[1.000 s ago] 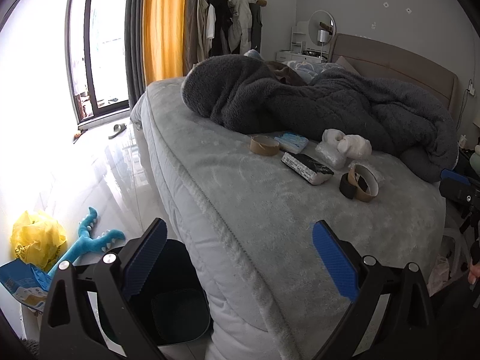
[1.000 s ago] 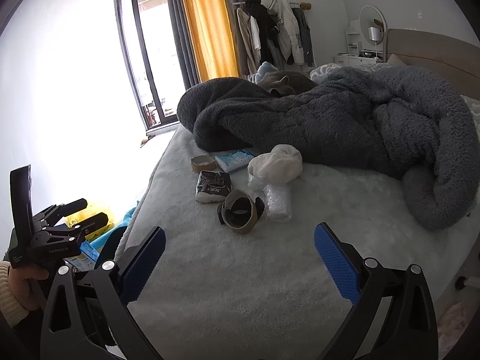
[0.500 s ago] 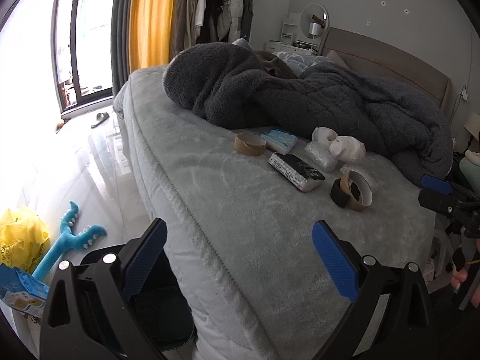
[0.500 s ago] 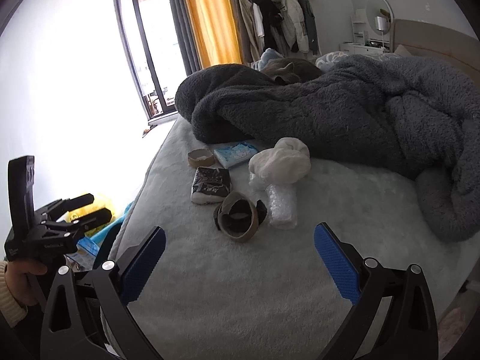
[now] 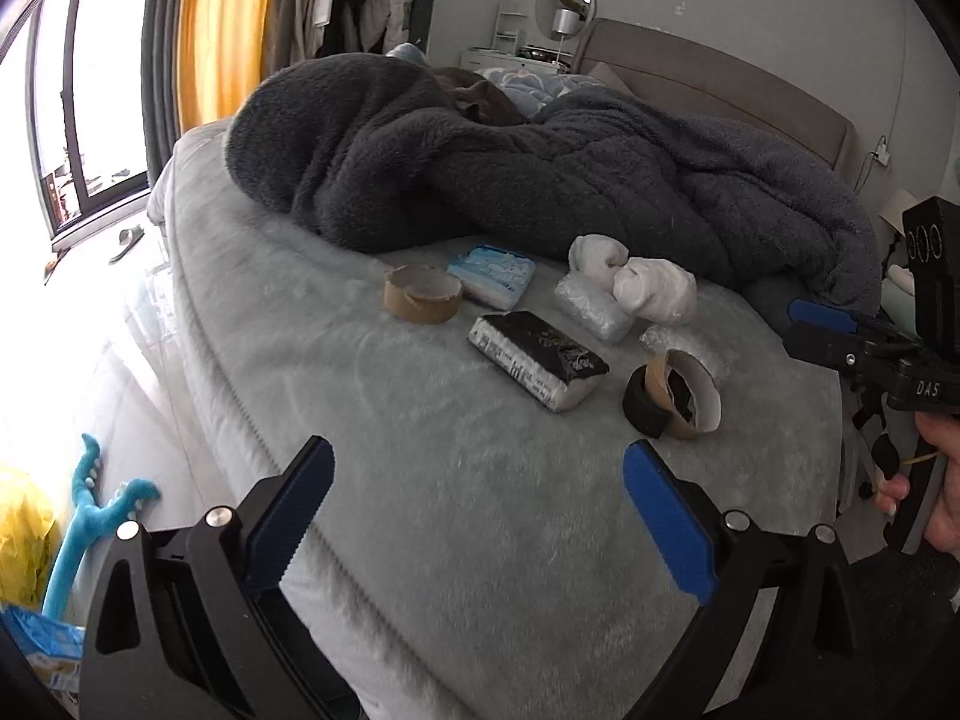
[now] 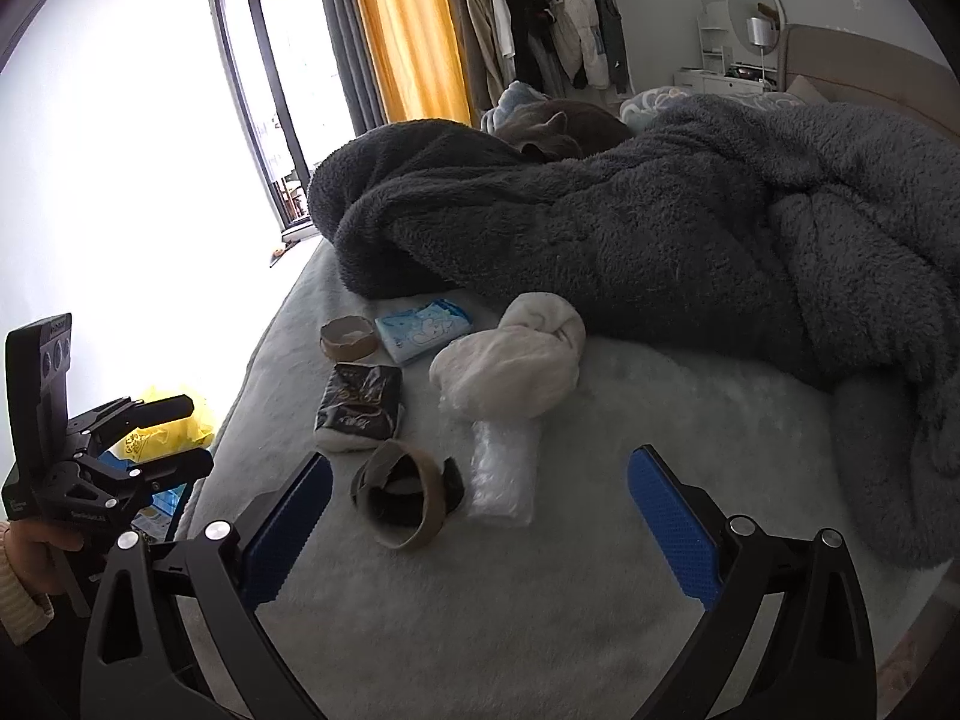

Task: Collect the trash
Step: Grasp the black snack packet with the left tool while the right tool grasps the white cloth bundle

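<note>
Lettering "DAS" marks your right gripper (image 5: 819, 333). Trash clusters mid-bed (image 6: 660, 420) beside the grey blanket (image 6: 660, 228): torn cardboard roll (image 6: 402, 495), black packet (image 6: 360, 405), blue tissue pack (image 6: 423, 329), white wad (image 6: 510, 369). Your left gripper (image 5: 474, 516) and the right one are both spread wide, holding nothing.

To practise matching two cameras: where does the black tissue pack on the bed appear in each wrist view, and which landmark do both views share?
Left wrist view: the black tissue pack lies right of centre, between the flat cardboard tape ring and the torn tape roll.
Right wrist view: it lies left of centre, just above the torn tape roll.
Shared landmark: the blue wet-wipe pack at the grey blanket's edge.
</note>
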Available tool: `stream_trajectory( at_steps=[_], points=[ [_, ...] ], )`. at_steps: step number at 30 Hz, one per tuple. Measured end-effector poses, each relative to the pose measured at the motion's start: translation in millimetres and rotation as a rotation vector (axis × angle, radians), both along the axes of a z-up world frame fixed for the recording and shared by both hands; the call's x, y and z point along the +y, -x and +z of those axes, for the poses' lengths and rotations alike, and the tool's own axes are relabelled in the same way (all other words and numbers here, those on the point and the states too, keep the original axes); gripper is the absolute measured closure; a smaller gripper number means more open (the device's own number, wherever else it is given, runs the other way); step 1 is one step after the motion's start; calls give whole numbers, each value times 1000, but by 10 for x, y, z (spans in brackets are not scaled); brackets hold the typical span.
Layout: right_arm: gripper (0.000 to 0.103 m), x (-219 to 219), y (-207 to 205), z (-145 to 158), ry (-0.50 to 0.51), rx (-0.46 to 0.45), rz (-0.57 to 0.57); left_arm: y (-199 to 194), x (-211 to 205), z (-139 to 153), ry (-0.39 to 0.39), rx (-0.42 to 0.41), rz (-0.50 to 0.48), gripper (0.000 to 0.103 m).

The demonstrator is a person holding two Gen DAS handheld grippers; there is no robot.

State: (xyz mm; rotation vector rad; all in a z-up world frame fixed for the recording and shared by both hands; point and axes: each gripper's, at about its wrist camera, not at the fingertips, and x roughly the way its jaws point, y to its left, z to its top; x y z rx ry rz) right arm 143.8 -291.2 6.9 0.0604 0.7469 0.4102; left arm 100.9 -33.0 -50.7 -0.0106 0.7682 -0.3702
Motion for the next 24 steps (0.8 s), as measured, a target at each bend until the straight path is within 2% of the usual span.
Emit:
stream_trajectory(
  at_steps=[8,12,15,19,22,23,24],
  points=[
    [9,44,-416,-109,-1,40,37,-285,-153,7,11,8,-66,5],
    [11,85,-636,-127,-11,47,49,-435,-215,-42,31,45,-77,5],
    [17,123,-783,-163,1,64,56,-544,-255,-90,54,76,-75,5],
    [19,141,-940,-227,-22,103,61,-681,-310,-130,76,107,-69,6],
    [21,183,-1016,-286,-2,130,63,-777,-344,-169,95,134,-61,7],
    [23,190,-1042,-317,-9,141,65,-802,-356,-180,94,143,-57,8],
    [31,193,-1067,-345,-24,155,71,-823,-367,-191,94,150,-53,10]
  ],
)
